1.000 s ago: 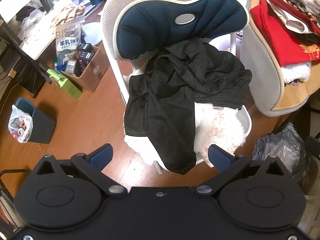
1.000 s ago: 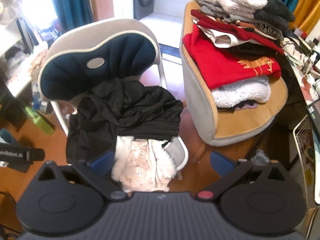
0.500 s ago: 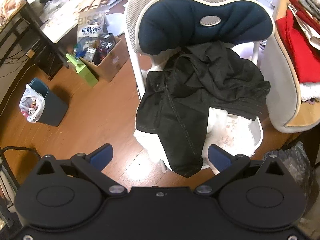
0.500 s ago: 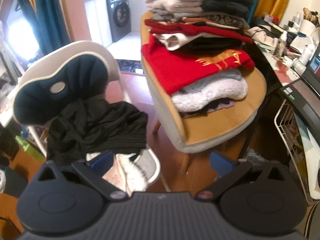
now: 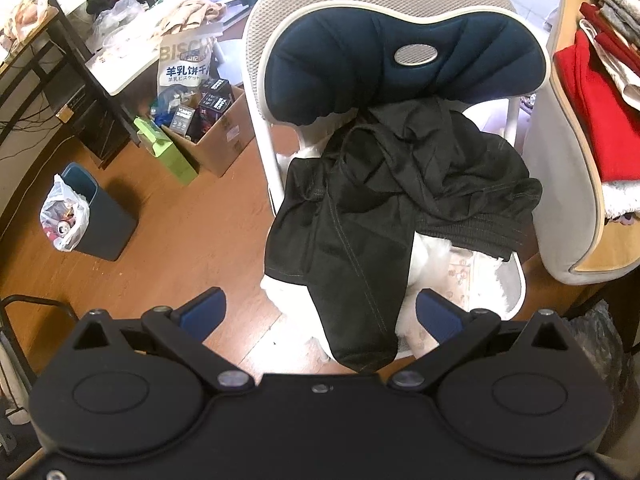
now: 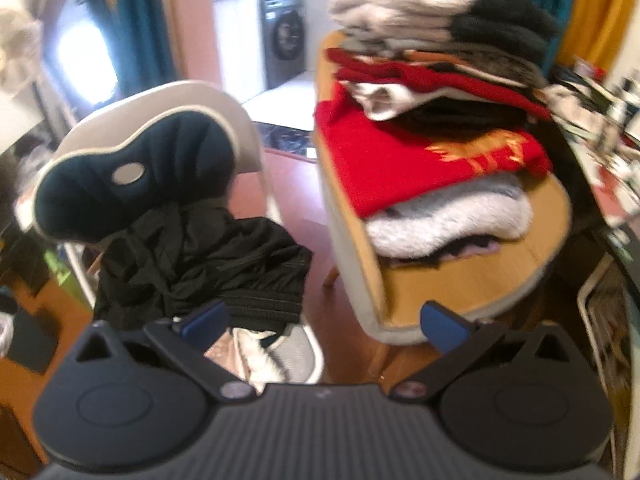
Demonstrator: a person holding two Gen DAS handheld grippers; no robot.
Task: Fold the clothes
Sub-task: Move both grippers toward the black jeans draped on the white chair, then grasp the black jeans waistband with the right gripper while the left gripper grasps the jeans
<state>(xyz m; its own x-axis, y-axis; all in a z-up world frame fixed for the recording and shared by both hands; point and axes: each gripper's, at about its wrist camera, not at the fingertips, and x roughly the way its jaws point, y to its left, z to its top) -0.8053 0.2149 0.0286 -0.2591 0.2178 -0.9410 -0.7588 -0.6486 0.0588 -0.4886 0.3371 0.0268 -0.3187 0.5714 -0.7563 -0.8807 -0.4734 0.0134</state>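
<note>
Both grippers are spread wide and hold nothing. Left gripper [image 5: 320, 312] hovers above the crumpled black fabric garment [image 5: 396, 208], which lies heaped and unfolded on the white mesh office chair [image 5: 360, 8], one part hanging over the seat's front edge. Right gripper [image 6: 324, 322] looks toward the stacked clothes pile [image 6: 432, 128] on the neighbouring tan cushioned chair [image 6: 480, 280]. By this view, folding of the black garment has not begun; grasping, spreading and folding all remain.
</note>
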